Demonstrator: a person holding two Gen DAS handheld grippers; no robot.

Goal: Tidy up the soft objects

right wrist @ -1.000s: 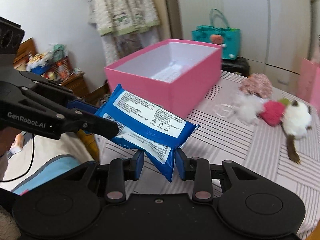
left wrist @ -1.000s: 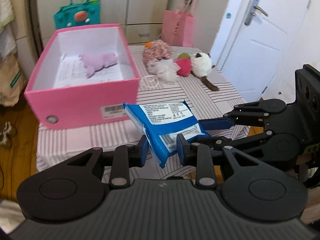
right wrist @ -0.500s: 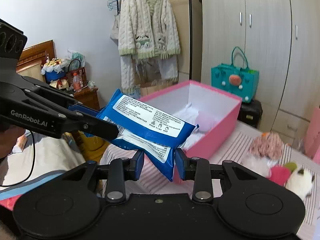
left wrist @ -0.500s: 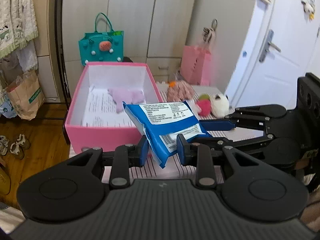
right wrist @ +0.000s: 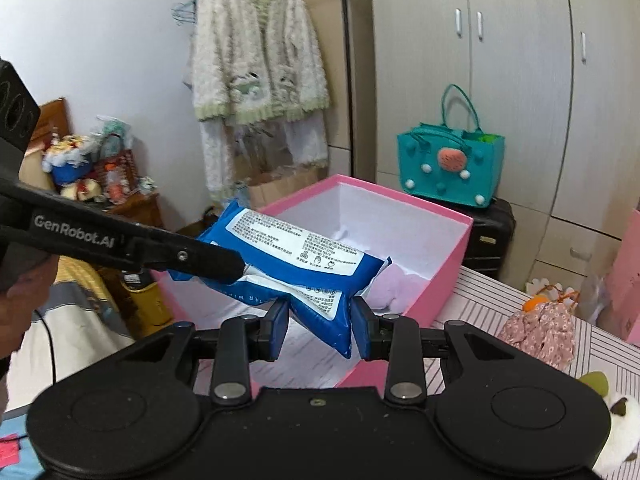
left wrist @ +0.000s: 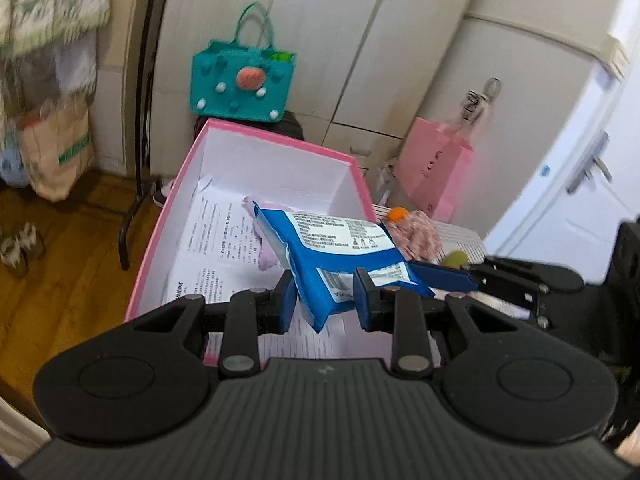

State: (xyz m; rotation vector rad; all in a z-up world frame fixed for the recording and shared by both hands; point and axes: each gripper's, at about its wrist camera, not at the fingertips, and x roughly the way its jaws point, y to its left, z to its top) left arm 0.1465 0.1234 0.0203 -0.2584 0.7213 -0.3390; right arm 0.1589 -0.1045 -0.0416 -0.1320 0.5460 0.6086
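Note:
A blue wet-wipes pack (left wrist: pixel 340 248) (right wrist: pixel 304 256) hangs in the air over the open pink box (left wrist: pixel 280 140) (right wrist: pixel 452 248). My left gripper (left wrist: pixel 324 300) is shut on one corner of the pack. My right gripper (right wrist: pixel 320 328) is shut on another corner. Each gripper's fingers show in the other's view. A pale purple soft toy (left wrist: pixel 264 256) (right wrist: pixel 388 288) lies in the box on printed paper. A floral pink pouch (left wrist: pixel 420 236) (right wrist: pixel 540 328) and a white plush (right wrist: pixel 616 452) lie on the striped tablecloth (right wrist: pixel 480 292).
A teal felt bag (left wrist: pixel 244 84) (right wrist: pixel 452 168) stands behind the box. A pink paper bag (left wrist: pixel 436 168) leans by the cupboards. A white door (left wrist: pixel 580 200) is at right. A cardigan (right wrist: pixel 256 64) hangs on the wall. Wooden floor (left wrist: pixel 60 280) lies left of the table.
Both grippers have carried the pack forward and up, from in front of the pink box to above its open inside. Both stay shut on it.

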